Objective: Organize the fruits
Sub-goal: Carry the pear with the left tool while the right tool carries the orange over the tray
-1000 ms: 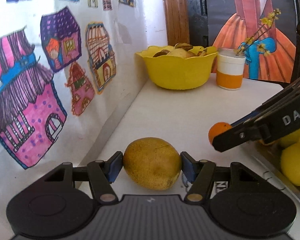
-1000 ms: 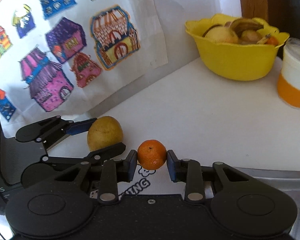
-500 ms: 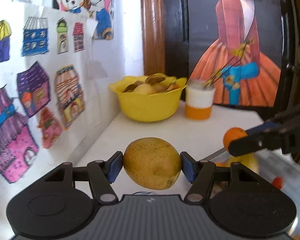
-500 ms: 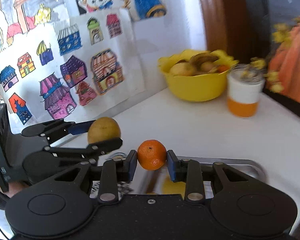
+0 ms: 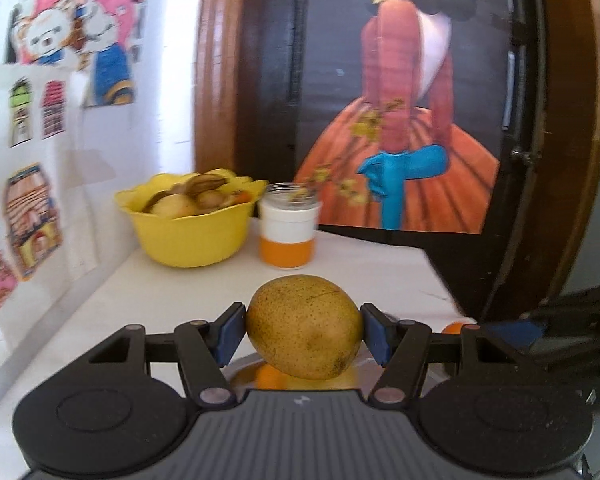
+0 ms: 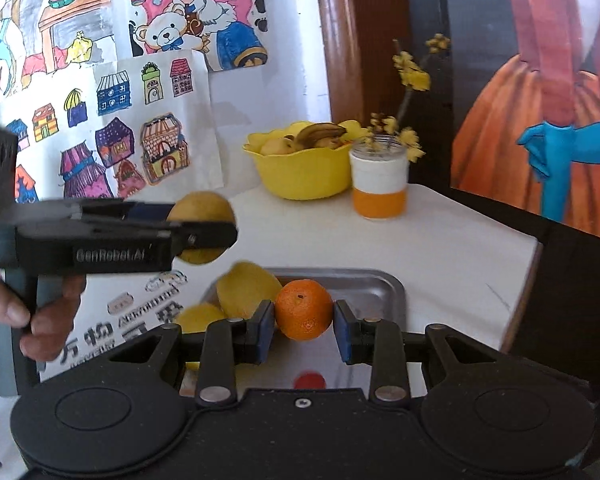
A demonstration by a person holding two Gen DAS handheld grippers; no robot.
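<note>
We hold two fruits clear of the white tabletop [image 6: 440, 240], one in each pair of tongs. Our left tongs [image 5: 303, 330] are clamped on a speckled yellow-brown pear [image 5: 304, 326], its ends pressed against the blue pads; from the right wrist view the same pear [image 6: 202, 210] hangs at about 10 o'clock, with a hand [image 6: 24, 316] wrapped around the grey grip below it. Our right tongs [image 6: 304, 322] are closed on a small orange [image 6: 304, 315], held above a metal tray [image 6: 380, 292] that lies on the tabletop near the lower centre. In the tray, at about 9 o'clock from the orange, lie yellow fruits [image 6: 246, 290], probably lemons, though blur and the tongs hide part of them. At 12 o'clock, at the far end of the tabletop, stands a yellow bowl [image 6: 304, 174] filled with fruit, and just beside it, to the right, a white and orange jar [image 6: 379, 184] holding a sprig of yellow flowers. Coloured drawings [image 6: 116, 128] cover the wall at 10 o'clock.
</note>
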